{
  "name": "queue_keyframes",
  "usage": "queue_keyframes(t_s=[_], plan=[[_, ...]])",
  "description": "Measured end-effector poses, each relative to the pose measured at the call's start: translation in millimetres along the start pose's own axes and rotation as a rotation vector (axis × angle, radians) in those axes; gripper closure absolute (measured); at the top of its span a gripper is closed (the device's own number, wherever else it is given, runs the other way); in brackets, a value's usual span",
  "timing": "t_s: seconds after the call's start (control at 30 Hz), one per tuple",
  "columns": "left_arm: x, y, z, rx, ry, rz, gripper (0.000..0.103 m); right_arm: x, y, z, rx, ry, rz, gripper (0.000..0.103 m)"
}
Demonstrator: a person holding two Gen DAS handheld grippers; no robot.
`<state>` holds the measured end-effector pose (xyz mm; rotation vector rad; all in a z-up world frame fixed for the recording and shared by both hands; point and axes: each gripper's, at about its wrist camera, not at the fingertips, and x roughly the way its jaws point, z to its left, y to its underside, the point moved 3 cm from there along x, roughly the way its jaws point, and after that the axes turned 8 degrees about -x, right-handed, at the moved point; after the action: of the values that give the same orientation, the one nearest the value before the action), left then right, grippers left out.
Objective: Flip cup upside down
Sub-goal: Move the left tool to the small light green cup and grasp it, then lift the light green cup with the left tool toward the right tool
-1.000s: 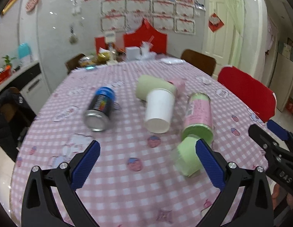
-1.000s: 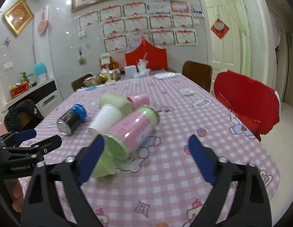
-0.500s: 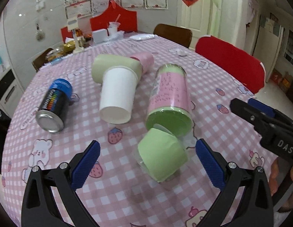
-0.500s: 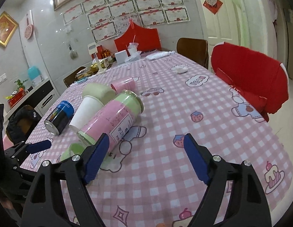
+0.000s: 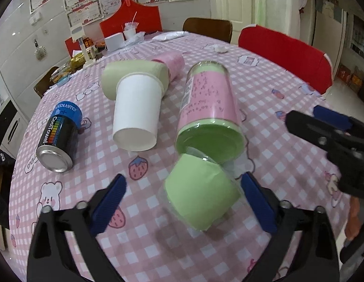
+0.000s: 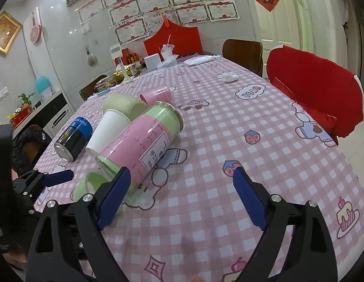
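Two blue-padded grippers, both spread wide, both holding nothing. Left gripper now low over the pink checked tablecloth, much closer in than a second ago. Straddling the light green cup: cup on its side between the pads, nearer the right-hand pad, contact impossible to call. Closed base toward the camera, mouth facing away, rim right up against the green bottom of the pink-and-green can. A second ago only half seen behind the right-hand pad; now square in the gap.

Right gripper hovering open over bare cloth, beside the can, its left-hand pad overlapping the can's near end in view. Seen from the left wrist as a black clamp at the right edge, closer than before.

Printed label on the pink-and-green can, white panel with dark characters, too small to read. Further out, white paper cup lying with its bottom toward the camera. Left of it, black-and-blue can reading "CoolTowel", with "COOLTIME" on the blue band. Behind, pale green cup touching the white one, then pink cup, both on their sides. Cloud print on the cloth with letters, unreadable. Far wall: rows of red-bordered certificates, text illegible.
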<state>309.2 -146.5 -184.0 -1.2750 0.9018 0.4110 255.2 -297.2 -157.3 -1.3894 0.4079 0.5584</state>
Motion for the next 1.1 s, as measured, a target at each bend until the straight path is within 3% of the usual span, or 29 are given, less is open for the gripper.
queue_keyframes(t_s=[0.07, 0.3, 0.63, 0.77, 1.1], plan=[[4, 1, 1, -0.022, 0.018, 0.019, 0.032, 0, 0, 1, -0.003, 0.002, 0.005, 0.017], [-4, 6, 15, -0.082, 0.028, 0.025, 0.033, -2, 4, 13, -0.013, -0.002, 0.017, 0.016], [-34, 42, 87, -0.355, -0.037, 0.049, 0.033, 2, 13, 67, -0.074, -0.059, 0.048, 0.015], [-42, 55, 109, -0.420, -0.065, 0.045, 0.033, 8, 17, 96, -0.109, -0.082, 0.067, 0.015], [-42, 60, 130, -0.479, 0.048, 0.041, 0.032, 14, 19, 120, -0.111, -0.075, 0.098, 0.015]])
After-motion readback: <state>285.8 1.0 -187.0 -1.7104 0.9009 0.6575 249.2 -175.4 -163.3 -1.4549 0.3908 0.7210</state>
